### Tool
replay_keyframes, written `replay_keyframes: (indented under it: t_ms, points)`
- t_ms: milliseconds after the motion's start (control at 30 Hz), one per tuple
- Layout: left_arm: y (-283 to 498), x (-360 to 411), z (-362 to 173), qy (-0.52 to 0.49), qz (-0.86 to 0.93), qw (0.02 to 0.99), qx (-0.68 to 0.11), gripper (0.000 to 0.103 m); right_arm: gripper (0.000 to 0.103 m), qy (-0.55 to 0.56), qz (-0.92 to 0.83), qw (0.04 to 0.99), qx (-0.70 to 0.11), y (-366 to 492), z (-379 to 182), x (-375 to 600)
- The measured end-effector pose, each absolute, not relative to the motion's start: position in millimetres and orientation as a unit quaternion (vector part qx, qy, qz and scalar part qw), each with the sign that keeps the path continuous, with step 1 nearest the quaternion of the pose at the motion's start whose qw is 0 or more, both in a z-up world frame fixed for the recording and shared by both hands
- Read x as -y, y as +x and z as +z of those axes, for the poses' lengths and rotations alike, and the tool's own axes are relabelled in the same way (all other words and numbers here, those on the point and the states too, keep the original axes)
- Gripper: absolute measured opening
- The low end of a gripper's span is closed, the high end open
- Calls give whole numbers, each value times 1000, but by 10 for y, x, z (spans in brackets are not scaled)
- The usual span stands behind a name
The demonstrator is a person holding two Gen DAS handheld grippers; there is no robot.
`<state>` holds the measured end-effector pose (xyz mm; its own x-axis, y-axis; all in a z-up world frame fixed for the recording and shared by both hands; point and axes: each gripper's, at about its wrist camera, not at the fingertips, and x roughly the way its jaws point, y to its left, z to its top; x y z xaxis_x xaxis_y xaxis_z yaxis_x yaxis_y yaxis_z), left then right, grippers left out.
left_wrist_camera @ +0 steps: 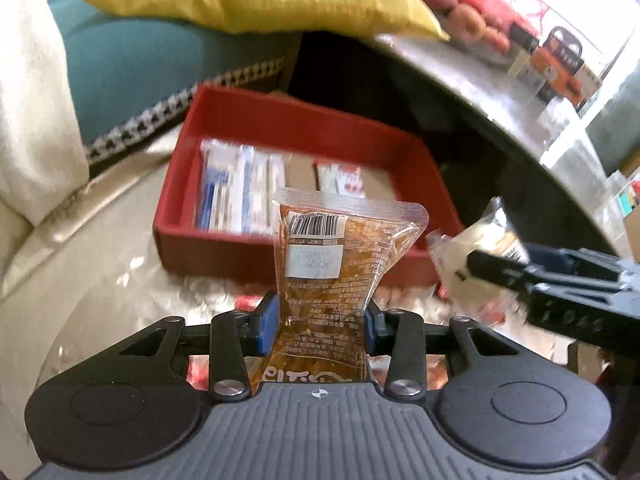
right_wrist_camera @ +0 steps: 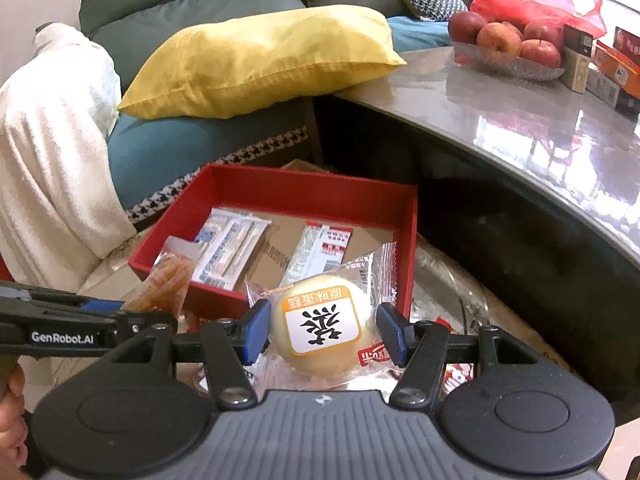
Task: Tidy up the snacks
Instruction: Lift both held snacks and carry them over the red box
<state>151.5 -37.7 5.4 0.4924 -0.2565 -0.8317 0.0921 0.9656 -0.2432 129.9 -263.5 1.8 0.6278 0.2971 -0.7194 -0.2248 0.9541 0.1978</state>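
My left gripper (left_wrist_camera: 322,322) is shut on an orange snack pouch (left_wrist_camera: 336,256) with a barcode label, held upright in front of the red box (left_wrist_camera: 256,112). My right gripper (right_wrist_camera: 322,330) is shut on a wrapped pale round cake (right_wrist_camera: 320,320) with a white and orange label, just before the red box (right_wrist_camera: 312,192). The box holds a blue and white packet (right_wrist_camera: 230,248) at the left and a red and white packet (right_wrist_camera: 320,252) in the middle. The right gripper (left_wrist_camera: 476,270) shows at the right of the left wrist view; the left gripper (right_wrist_camera: 148,312) shows at the left of the right wrist view.
A yellow cushion (right_wrist_camera: 260,60) lies on a teal sofa (right_wrist_camera: 160,152) behind the box. A white throw (right_wrist_camera: 48,152) hangs at the left. A curved grey table (right_wrist_camera: 520,112) at the right carries a glass bowl of apples (right_wrist_camera: 508,44), boxes and a red bag (right_wrist_camera: 532,0).
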Motion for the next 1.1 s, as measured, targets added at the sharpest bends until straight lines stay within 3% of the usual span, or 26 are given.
replay_keyframes:
  t_ms: [400, 1100]
  points:
    - [1906, 495, 157, -76, -87, 876, -468, 48, 55, 62, 122, 910, -392, 1634, 48, 2694]
    - [2574, 616, -141, -9, -23, 885, -465, 49, 55, 60, 100, 898, -423, 2299, -328, 2619]
